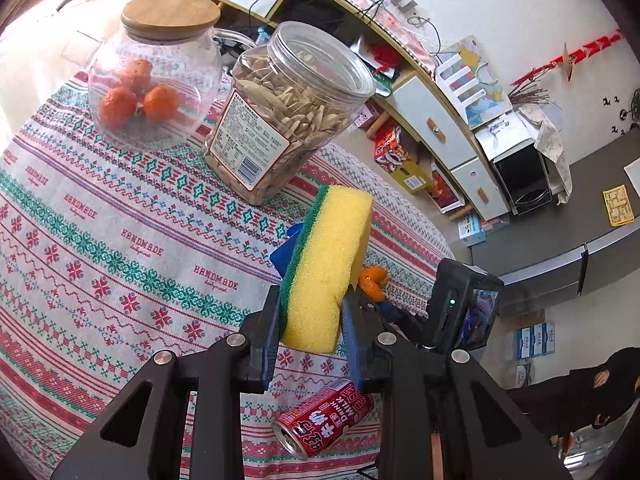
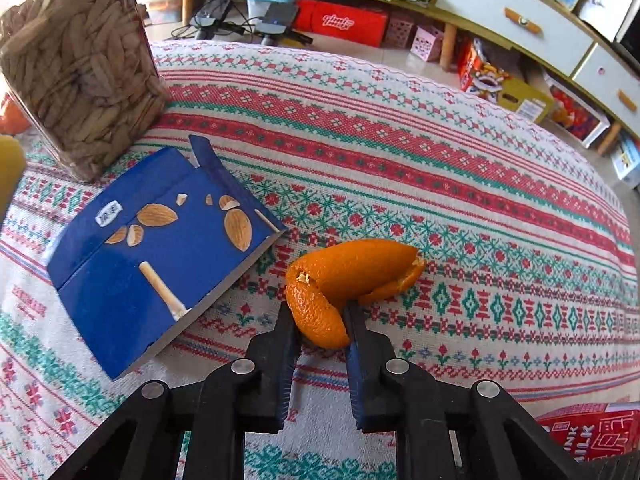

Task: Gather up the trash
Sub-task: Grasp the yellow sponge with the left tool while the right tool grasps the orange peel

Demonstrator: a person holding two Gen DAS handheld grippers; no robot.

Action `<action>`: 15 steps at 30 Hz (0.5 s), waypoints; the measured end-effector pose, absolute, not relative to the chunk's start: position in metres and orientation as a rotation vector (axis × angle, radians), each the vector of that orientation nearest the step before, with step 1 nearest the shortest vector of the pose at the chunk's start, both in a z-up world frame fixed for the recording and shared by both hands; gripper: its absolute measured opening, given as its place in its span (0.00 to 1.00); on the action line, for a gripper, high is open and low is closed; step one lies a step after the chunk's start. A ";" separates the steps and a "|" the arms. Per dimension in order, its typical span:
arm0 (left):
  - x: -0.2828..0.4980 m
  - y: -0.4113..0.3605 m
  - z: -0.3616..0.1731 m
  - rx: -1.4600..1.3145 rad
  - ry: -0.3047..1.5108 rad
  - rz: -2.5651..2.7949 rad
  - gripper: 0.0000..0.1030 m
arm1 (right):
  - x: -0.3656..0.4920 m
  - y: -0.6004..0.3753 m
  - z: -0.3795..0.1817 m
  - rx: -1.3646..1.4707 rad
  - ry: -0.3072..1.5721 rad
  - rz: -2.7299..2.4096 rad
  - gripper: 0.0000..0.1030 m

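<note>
In the left wrist view my left gripper (image 1: pixel 312 300) is shut on a yellow sponge (image 1: pixel 328 264) with a green scouring side, held above the patterned tablecloth (image 1: pixel 100 240). Under it a red milk-drink can (image 1: pixel 324 420) lies on its side. A flattened blue almond box (image 2: pixel 156 256) lies on the cloth, mostly hidden behind the sponge in the left view. To the box's right, my right gripper (image 2: pixel 319 314) is shut on an orange peel (image 2: pixel 352 272), its fingers pressed against both sides of the peel's near lobe. The can's corner (image 2: pixel 592 432) shows at lower right.
A plastic jar of seeds (image 1: pixel 292 112) and a glass jar of tangerines with a wooden lid (image 1: pixel 154 72) stand at the far side of the table. Beyond the table edge, white cabinets (image 2: pixel 516 28) and boxes on the floor (image 2: pixel 504 84).
</note>
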State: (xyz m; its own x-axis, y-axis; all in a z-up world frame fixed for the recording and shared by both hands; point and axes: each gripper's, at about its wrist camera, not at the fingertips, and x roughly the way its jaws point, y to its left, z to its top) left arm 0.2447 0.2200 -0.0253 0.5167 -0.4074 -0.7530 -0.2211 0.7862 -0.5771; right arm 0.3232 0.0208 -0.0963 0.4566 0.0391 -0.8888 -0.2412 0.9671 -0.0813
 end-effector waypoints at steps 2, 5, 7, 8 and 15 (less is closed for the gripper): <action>0.245 0.220 -0.024 -0.691 1.040 -0.126 0.29 | 0.316 0.016 -0.088 -0.166 1.062 0.215 0.17; 0.243 0.220 -0.023 -0.687 1.032 -0.123 0.29 | 0.302 0.006 -0.070 -0.072 1.014 0.292 0.16; 0.242 0.220 -0.021 -0.688 1.026 -0.124 0.29 | 0.292 -0.001 -0.056 -0.020 0.974 0.352 0.16; 0.241 0.219 -0.019 -0.685 1.023 -0.124 0.29 | 0.287 -0.005 -0.049 -0.001 0.956 0.377 0.16; 0.234 0.209 -0.008 -0.651 1.000 -0.135 0.29 | 0.241 -0.022 -0.008 0.132 0.897 0.563 0.16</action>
State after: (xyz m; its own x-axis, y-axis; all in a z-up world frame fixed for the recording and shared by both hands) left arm 0.2344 0.2090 -0.0083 0.5495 -0.3930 -0.7372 -0.1829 0.8045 -0.5652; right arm 0.2405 -0.0224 -0.0082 0.4906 0.5157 -0.7024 -0.4083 0.8481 0.3375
